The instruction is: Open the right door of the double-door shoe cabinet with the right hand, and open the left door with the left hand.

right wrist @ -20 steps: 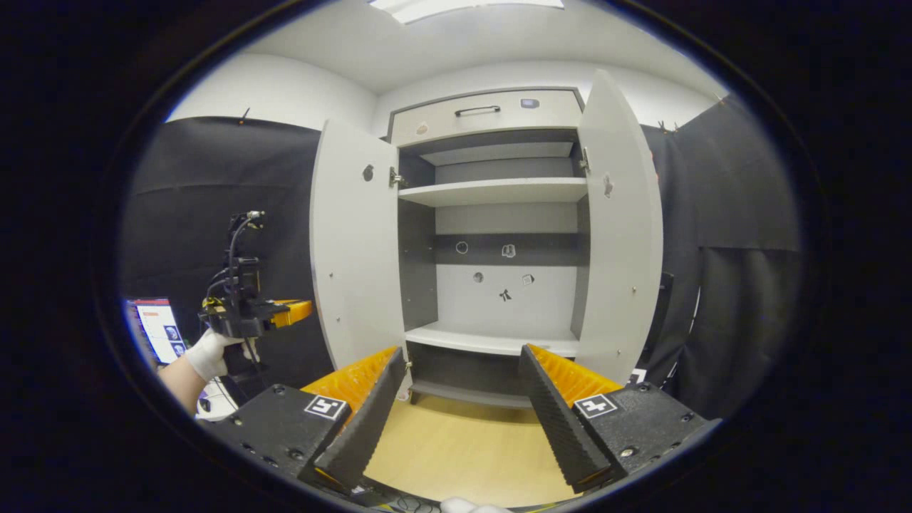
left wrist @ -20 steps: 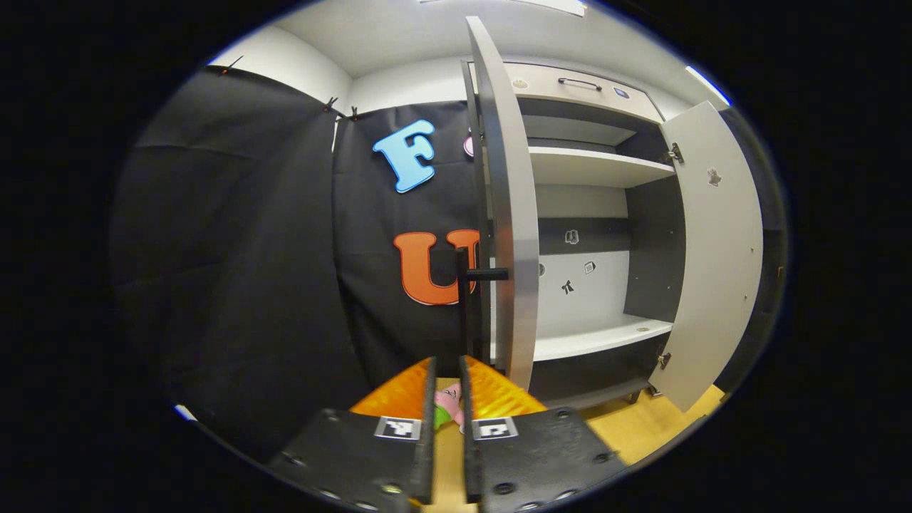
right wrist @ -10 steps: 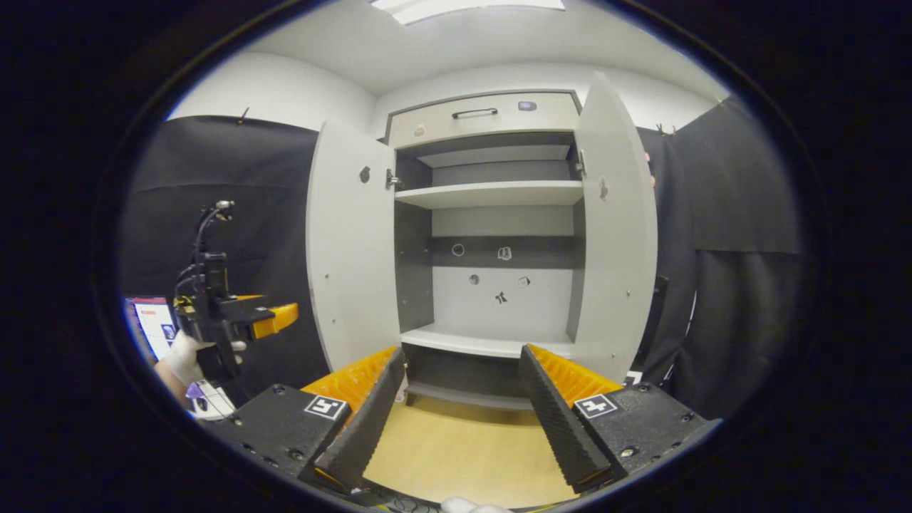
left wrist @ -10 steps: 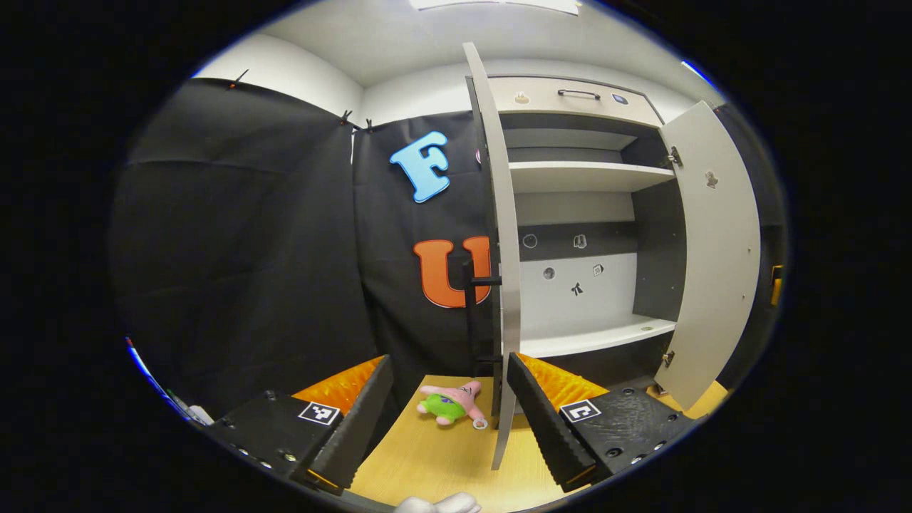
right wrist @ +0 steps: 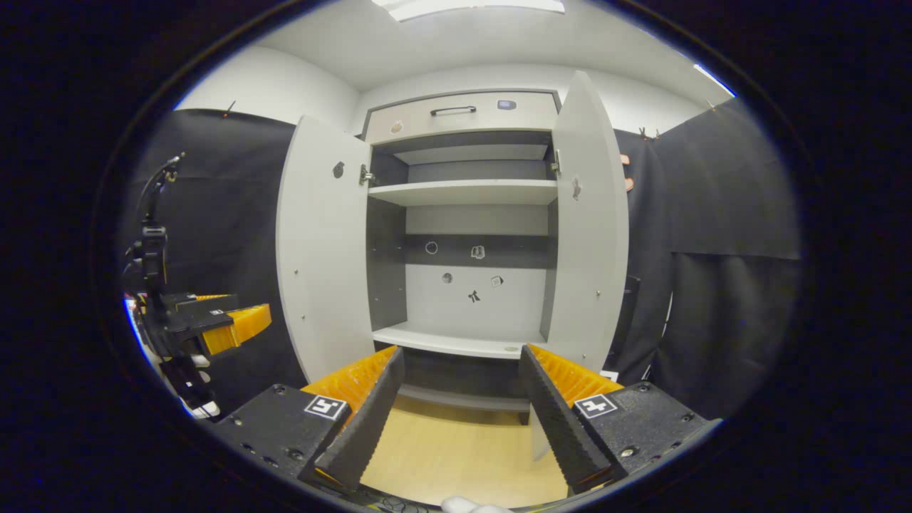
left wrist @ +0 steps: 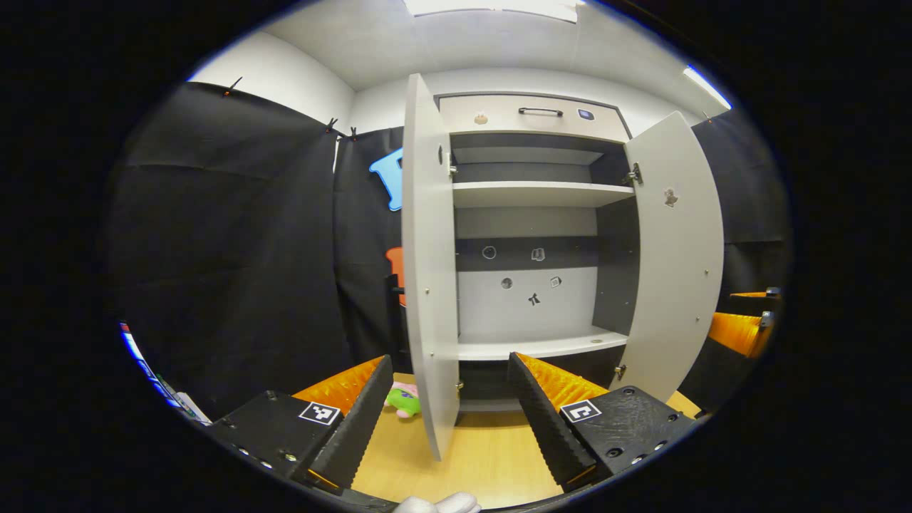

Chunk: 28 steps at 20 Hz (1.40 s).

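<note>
the left gripper [left wrist: 442,417] is hanging with its fingers spread wide and holding nothing, the free edge of the shoe cabinet's left door [left wrist: 429,285] standing just ahead between them. the right gripper [right wrist: 462,410] is likewise gaping empty before the shoe cabinet [right wrist: 463,235], whose right door [right wrist: 588,235] is swung out beside the bare shelves. both doors are standing open, so the task looks all but finished. the likeliest slip is a finger clipping the left door's edge as the gripper is drawing away, knocking it back toward shut. a plush toy [left wrist: 403,399] is lying on the wooden floor [left wrist: 491,463] behind that door. room is lying open in front of the cabinet, between the doors.
</note>
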Available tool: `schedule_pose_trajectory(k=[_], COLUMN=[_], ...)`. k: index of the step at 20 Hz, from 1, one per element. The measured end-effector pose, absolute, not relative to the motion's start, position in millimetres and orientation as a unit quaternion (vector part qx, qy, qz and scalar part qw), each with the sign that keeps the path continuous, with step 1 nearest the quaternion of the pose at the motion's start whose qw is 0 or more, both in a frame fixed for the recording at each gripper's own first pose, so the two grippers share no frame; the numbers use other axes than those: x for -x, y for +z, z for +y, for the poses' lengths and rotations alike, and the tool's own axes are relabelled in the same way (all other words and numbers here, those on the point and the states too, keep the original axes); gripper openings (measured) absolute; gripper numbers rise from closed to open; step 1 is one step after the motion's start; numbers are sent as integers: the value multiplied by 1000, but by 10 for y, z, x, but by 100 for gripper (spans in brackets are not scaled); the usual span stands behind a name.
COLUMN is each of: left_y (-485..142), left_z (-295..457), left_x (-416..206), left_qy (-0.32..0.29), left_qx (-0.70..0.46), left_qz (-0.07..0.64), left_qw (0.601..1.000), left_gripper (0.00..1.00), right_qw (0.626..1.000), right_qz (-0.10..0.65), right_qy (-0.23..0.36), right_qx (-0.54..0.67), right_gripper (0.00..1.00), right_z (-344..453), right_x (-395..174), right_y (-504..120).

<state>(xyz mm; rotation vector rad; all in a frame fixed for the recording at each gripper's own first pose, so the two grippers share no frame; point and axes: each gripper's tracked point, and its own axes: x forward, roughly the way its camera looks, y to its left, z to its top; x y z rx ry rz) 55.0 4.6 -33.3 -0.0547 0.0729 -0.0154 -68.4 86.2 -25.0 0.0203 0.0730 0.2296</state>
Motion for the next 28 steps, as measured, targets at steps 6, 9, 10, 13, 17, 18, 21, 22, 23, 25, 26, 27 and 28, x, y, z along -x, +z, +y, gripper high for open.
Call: schedule_pose_trajectory(k=[6, 9, 10, 13, 17, 18, 21, 22, 23, 25, 26, 27, 28], left_y=[-330, -314, -309, -296, -263, -257, -247, -242, -227, -193, -181, -174, -156], left_z=[-360, -405, -391, -379, -337, -329, -326, -326, -321, -320, -324, -329, -335], left_x=[-497, -486, -483, -478, -508, -504, -507, -516, -520, -512, -519, -508, -503], left_qy=[-44, -51, -51, -49, -45, -45, -44, -44, -43, -43, -44, -43, -44], left_qx=[34, 35, 32, 27, 30, 29, 26, 26, 25, 24, 25, 26, 27], left_qz=[37, 36, 35, 36, 32, 33, 32, 32, 30, 27, 26, 26, 25], left_qw=[998, 997, 998, 998, 998, 998, 998, 998, 998, 998, 998, 998, 998], left_gripper=[96, 96, 96, 96, 96, 96, 96, 96, 96, 96, 96, 96, 96], right_qw=[996, 997, 998, 998, 999, 999, 999, 999, 999, 999, 999, 999, 999], right_qz=[41, 37, 36, 32, 31, 30, 25, 24, 24, 22, 21, 19, 18], right_qy=[78, 58, 55, 49, 39, 37, 38, 38, 38, 38, 38, 36, 34], right_qx=[-13, -17, -18, -19, -21, -22, -20, -19, -19, -22, -22, -23, -25], right_gripper=[97, 100, 100, 100, 100, 97, 100, 100, 100, 100, 100, 100, 100], right_z=[730, 667, 652, 623, 569, 559, 557, 556, 561, 557, 546, 536, 524], right_x=[652, 662, 668, 661, 638, 630, 626, 622, 615, 602, 606, 601, 600], right_y=[-296, -276, -274, -253, -226, -207, -174, -161, -164, -144, -133, -124, -105])
